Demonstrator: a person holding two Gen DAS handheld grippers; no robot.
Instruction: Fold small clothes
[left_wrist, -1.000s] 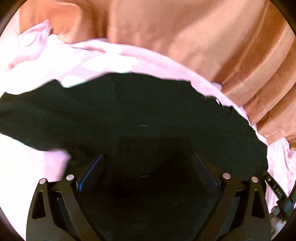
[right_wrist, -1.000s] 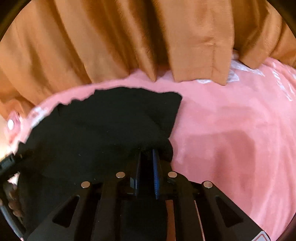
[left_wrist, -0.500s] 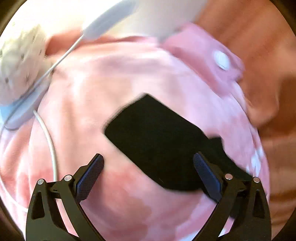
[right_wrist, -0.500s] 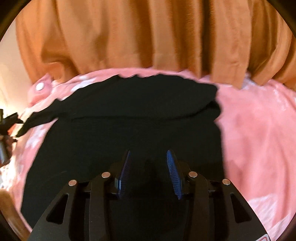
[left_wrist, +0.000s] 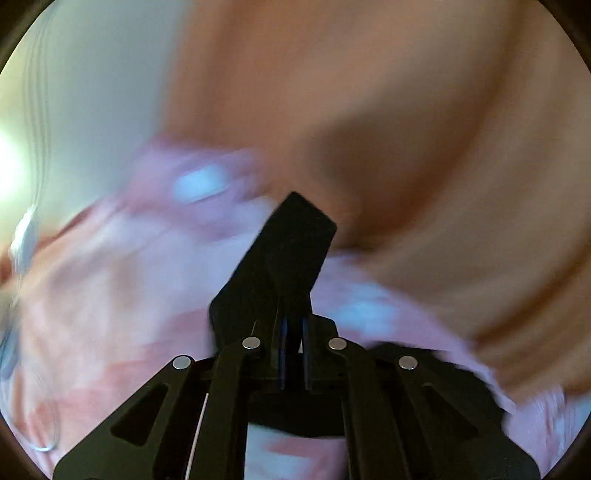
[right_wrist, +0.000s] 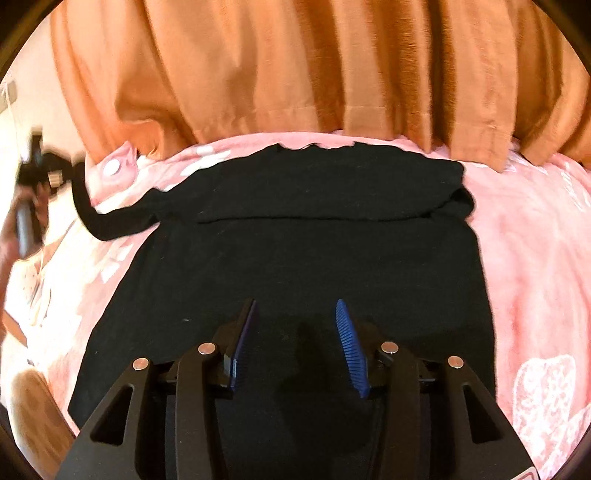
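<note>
A black shirt lies flat on the pink blanket, its far part folded over in a band. My right gripper is open and empty, low over the shirt's near part. My left gripper is shut on the shirt's black sleeve, which sticks up past the fingers. In the right wrist view the left gripper shows at the far left, blurred, with the sleeve stretched from it to the shirt's body.
An orange curtain hangs along the far edge of the blanket. A pink pillow corner with a white button lies at the back left. A pale wall is at the left. The left wrist view is blurred.
My left gripper was open over the shirt, swung to the sleeve and shut on it. My right gripper let go of the shirt's edge and opened wider.
</note>
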